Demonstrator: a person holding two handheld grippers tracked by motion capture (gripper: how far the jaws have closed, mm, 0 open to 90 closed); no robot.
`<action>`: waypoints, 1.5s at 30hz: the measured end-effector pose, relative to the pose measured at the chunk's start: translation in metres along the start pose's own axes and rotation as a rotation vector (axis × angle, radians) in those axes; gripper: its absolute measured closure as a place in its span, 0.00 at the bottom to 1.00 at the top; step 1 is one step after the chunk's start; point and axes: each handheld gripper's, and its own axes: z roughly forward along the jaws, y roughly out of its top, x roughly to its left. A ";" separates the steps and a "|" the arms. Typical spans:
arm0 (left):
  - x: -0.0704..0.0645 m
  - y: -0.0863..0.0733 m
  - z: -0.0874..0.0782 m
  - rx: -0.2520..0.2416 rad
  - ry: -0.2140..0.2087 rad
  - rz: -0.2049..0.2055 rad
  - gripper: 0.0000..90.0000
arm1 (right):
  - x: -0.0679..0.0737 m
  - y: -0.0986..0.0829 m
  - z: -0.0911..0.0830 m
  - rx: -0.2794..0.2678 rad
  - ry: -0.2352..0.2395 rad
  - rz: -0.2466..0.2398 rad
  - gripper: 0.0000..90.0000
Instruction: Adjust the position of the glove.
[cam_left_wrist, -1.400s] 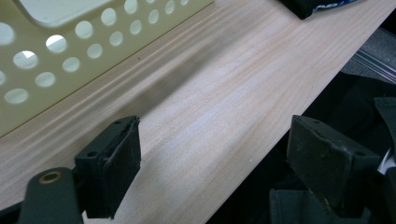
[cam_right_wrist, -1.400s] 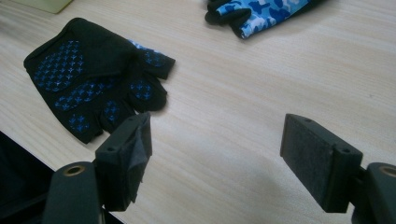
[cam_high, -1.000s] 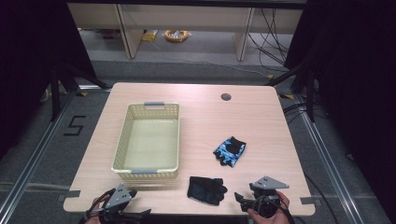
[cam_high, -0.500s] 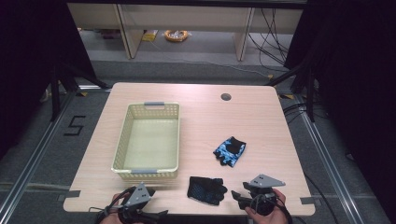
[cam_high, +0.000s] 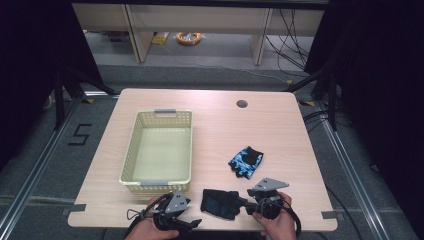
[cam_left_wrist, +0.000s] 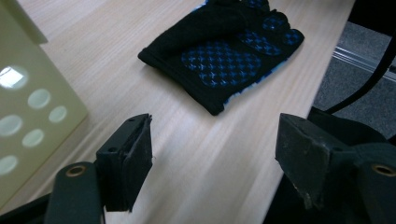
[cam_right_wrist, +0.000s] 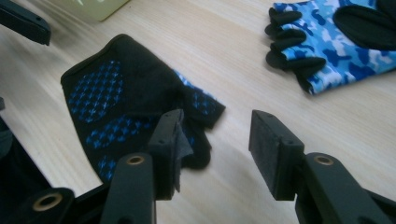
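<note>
Both claws wide, closing in on the black glove.

Left claw (cam_high: 192, 223) has moved right along the near table (cam_high: 280, 125) edge since a second ago, and now stands just left of the black glove (cam_high: 220, 203); its jaws are apart, holding nothing. Right claw (cam_high: 246, 205), also spread and empty, has one jaw at the glove's finger end. Blue glove (cam_high: 246, 161) and basket (cam_high: 160, 150) lie as before.

Left gripper (cam_high: 192, 223) and right gripper (cam_high: 246, 204): both low at near table edge, held in hands, jaws apart, pointing toward each other.
</note>
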 end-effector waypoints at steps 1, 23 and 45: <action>0.000 0.002 0.004 -0.011 -0.007 -0.016 0.31 | 0.001 0.002 0.001 0.012 0.007 0.022 0.62; -0.015 0.023 0.033 0.032 0.030 0.126 0.79 | -0.006 0.011 0.036 0.034 0.062 -0.002 0.91; -0.006 0.026 0.033 0.010 0.039 0.090 0.86 | -0.012 0.032 0.049 0.038 0.064 -0.008 0.91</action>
